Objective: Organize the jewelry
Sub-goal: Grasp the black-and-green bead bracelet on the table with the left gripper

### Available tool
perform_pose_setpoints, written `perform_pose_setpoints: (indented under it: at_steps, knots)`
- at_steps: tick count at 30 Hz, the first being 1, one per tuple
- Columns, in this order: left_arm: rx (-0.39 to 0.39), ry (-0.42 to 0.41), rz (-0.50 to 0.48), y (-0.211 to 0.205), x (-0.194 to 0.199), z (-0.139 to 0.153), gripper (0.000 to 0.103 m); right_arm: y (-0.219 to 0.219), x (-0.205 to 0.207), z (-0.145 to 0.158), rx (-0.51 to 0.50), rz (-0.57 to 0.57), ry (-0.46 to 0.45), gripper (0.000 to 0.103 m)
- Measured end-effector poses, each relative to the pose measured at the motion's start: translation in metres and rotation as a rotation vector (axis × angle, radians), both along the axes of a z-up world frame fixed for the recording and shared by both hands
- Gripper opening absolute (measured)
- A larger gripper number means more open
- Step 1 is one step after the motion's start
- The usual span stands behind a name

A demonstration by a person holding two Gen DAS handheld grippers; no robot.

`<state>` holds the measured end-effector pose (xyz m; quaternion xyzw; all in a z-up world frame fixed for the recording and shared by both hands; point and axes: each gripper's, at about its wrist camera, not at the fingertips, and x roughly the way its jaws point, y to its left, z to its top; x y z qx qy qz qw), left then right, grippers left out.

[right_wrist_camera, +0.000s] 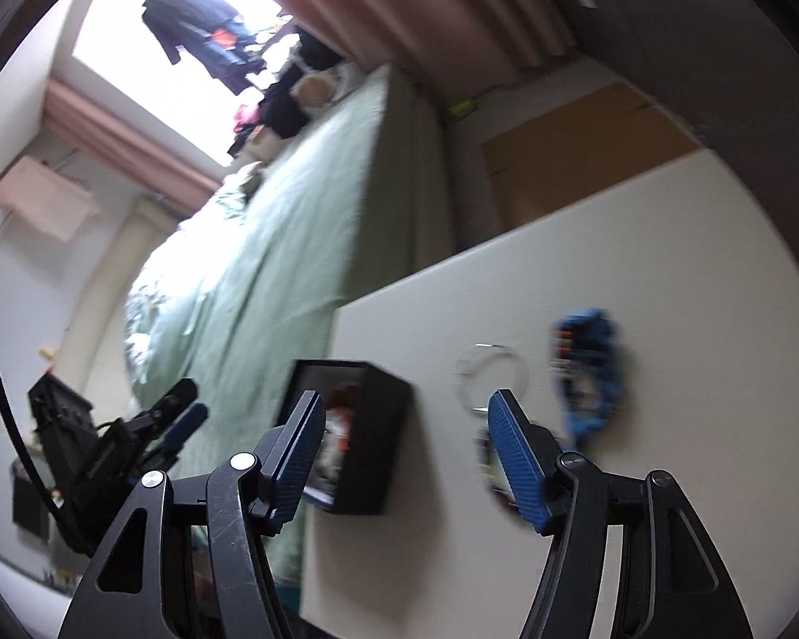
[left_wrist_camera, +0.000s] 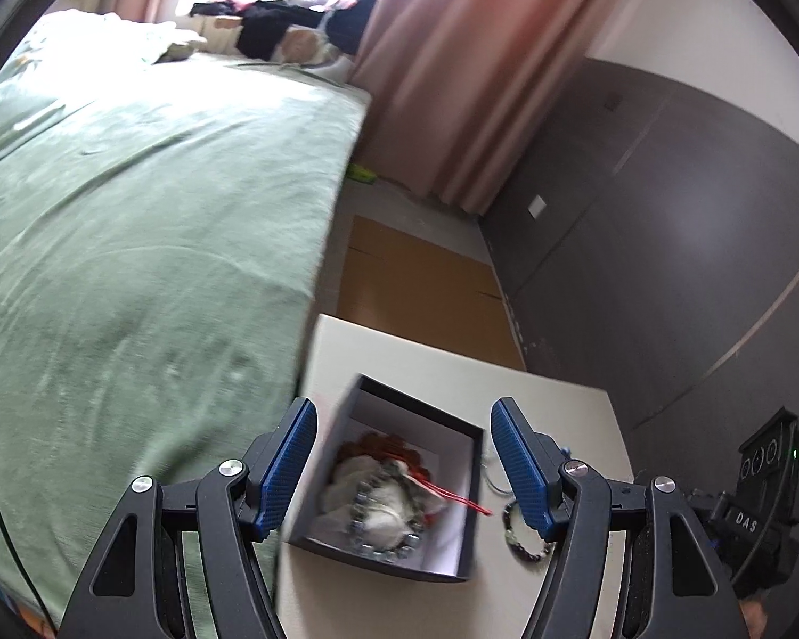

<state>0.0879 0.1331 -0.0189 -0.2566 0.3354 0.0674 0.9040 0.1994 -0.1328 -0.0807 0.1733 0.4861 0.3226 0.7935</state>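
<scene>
While both grippers hang wide open and empty, left gripper [left_wrist_camera: 405,463] sits over the box [left_wrist_camera: 469,500]; dark bracelet [left_wrist_camera: 524,538] lies on the table [left_wrist_camera: 559,394] just right of it, right gripper [right_wrist_camera: 407,452] nearer.

One open dark jewelry box [left_wrist_camera: 394,484] sits low in the centre of the left wrist view, holding at least two bracelets, a silver-link bracelet [left_wrist_camera: 383,538] and a red beaded one [left_wrist_camera: 394,447]. In the right wrist view, three loose pieces lie at centre right: one blue beaded bracelet [right_wrist_camera: 591,373], one thin clear bangle [right_wrist_camera: 490,375], one dark beaded bracelet [right_wrist_camera: 492,471].
</scene>
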Motion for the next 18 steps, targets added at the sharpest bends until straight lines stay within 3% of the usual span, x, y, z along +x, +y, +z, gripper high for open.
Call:
perform_pose_setpoints:
  at_steps: [11,18]
  knots:
    - [0.078,0.039,-0.177,-0.079,0.024,-0.011,0.069,-0.052,0.009,-0.002,-0.077,-0.073,0.04,0.064]
    - [0.124,0.102,-0.269,-0.123,0.038,-0.033,0.069,-0.086,0.014,-0.009,-0.149,-0.131,0.061,0.064]
